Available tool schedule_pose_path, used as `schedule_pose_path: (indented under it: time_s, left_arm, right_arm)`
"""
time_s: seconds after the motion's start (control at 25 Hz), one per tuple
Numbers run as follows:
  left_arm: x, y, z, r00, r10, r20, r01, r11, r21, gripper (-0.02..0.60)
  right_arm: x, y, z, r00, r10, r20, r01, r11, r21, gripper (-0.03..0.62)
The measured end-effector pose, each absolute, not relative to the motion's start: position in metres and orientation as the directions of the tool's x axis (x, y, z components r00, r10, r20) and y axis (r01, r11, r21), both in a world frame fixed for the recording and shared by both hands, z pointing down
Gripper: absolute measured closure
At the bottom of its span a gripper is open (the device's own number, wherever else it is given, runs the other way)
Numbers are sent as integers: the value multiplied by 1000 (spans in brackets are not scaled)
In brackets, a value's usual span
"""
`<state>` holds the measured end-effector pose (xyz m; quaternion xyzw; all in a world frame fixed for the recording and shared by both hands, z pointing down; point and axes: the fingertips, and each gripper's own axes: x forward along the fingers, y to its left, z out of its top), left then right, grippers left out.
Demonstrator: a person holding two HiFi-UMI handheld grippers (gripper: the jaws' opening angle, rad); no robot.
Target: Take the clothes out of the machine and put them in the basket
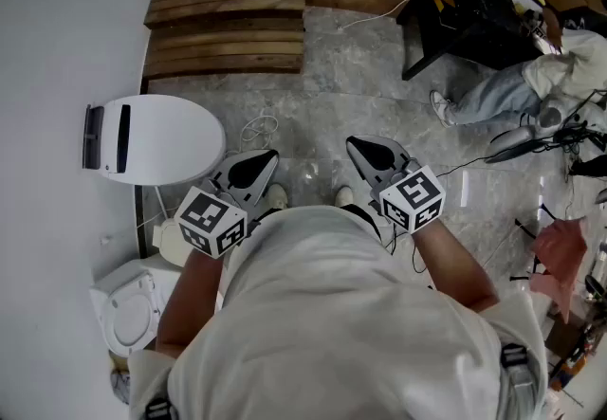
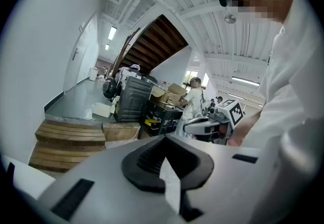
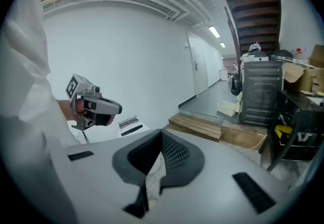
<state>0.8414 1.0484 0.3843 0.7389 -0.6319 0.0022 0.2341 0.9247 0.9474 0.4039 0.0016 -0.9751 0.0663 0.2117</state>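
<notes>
Standing on a grey stone floor, the person in a white shirt holds both grippers out in front of the body, well apart from each other and pointing a little downward. A white wall runs along the left side. At the far end of the floor lie wooden steps made of dark planks, in two levels.

The white machine stands against the wall, just to the left of the left gripper. Its rounded lid is down, so it is not possible to see what is inside it. Below it in the head view sits a smaller white round thing; I cannot tell what it is.

The left gripper has its jaws brought together to a point, and nothing is between them. The right gripper is the same: jaws fully closed and holding nothing. Neither one touches the machine.

Another person sits on the floor at the far right, beside dark furniture. A thin white cable lies in a loop on the floor near the machine.
</notes>
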Motion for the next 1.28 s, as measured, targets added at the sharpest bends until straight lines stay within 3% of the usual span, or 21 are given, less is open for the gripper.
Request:
schedule_pose_path:
  time_s: [0.64, 0.96, 1.28]
  left_arm:
    - [763, 1070, 394, 237, -933, 272, -924, -129, 361, 584]
    - [717, 1002, 400, 200, -930, 309, -932, -83, 354, 584]
    - [651, 874, 382, 175, -915, 365, -954, -66, 293, 584]
  right_arm:
    - [844, 970, 397, -914, -8, 407, -73, 987, -146, 589]
    - [787, 876, 412, -927, -22, 374, -111, 969, -219, 468]
    - [711, 741, 408, -933, -17, 359, -102, 971, -218, 448]
